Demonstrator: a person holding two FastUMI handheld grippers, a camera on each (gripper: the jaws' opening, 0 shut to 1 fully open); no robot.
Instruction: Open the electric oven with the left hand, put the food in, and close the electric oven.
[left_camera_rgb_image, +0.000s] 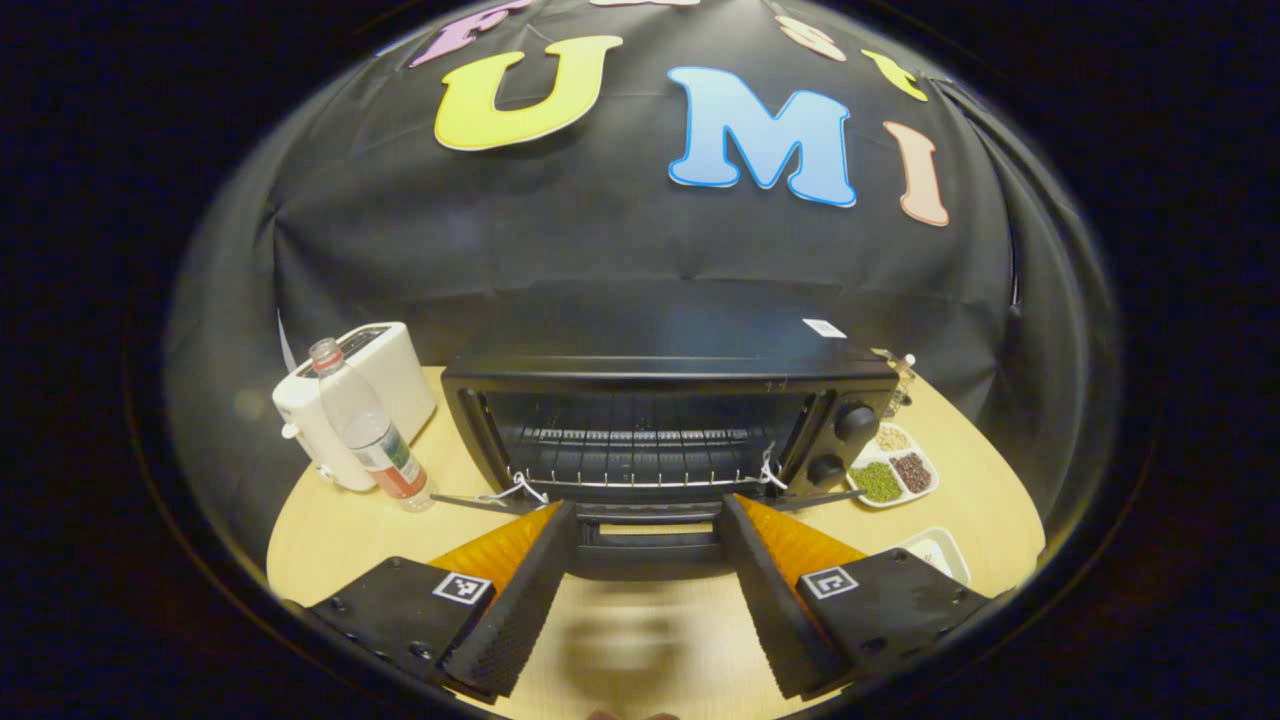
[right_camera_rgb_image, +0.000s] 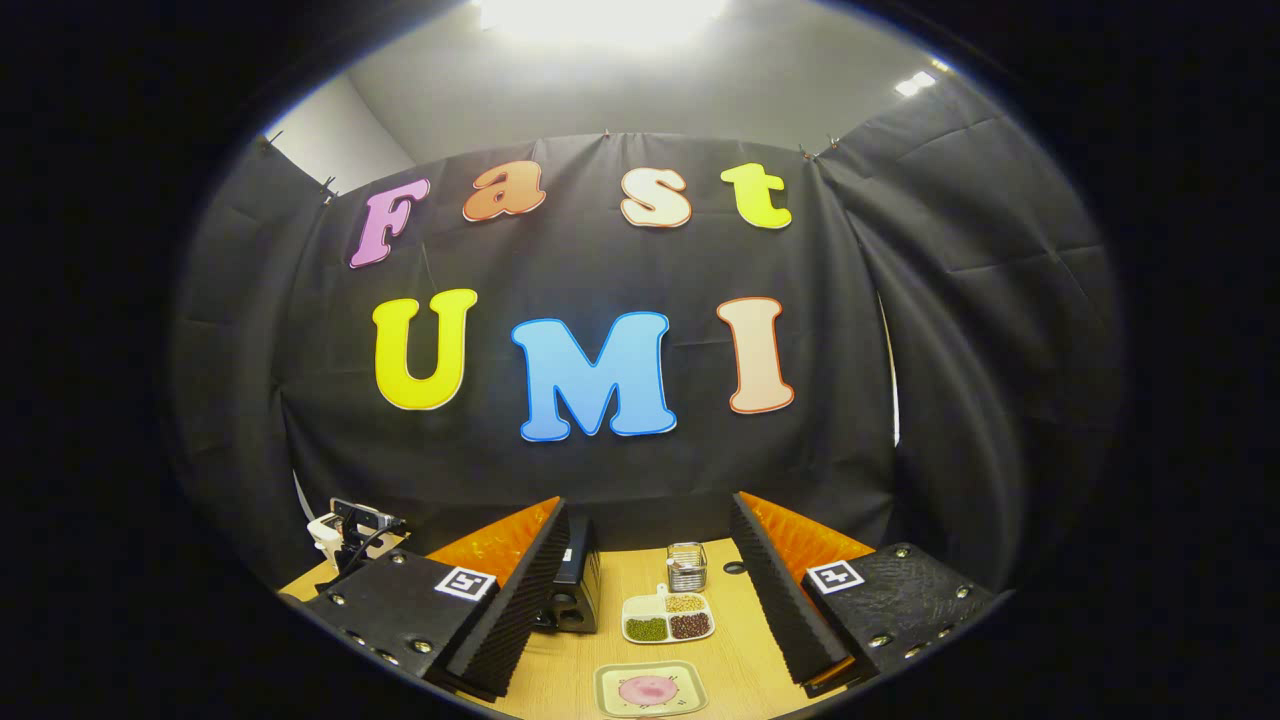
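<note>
1. The oven (left_camera_rgb_image: 660, 430) stands mid-table with its door (left_camera_rgb_image: 650, 545) dropped flat toward the near side, the rack (left_camera_rgb_image: 640, 462) bare inside. Two knobs (left_camera_rgb_image: 842, 440) sit on its right panel.
2. The left gripper (left_camera_rgb_image: 648, 590) hovers just in front of the open door, its fingers spread wide with nothing between them.
3. A toaster (left_camera_rgb_image: 370, 395) and a bottle (left_camera_rgb_image: 372, 430) stand at the left of the oven, the bottle nearer.
4. A divided dish (left_camera_rgb_image: 893, 470) of beans lies right of the oven; a small tray's (left_camera_rgb_image: 940, 550) corner shows nearer.
5. In the right gripper view, the right gripper (right_camera_rgb_image: 648, 600) is held apart, empty, above the table (right_camera_rgb_image: 740, 650).
6. A plate (right_camera_rgb_image: 650, 690) with pink food (right_camera_rgb_image: 648, 689) lies near, the divided dish and a small jar (right_camera_rgb_image: 686, 566) beyond it, the oven at left.
</note>
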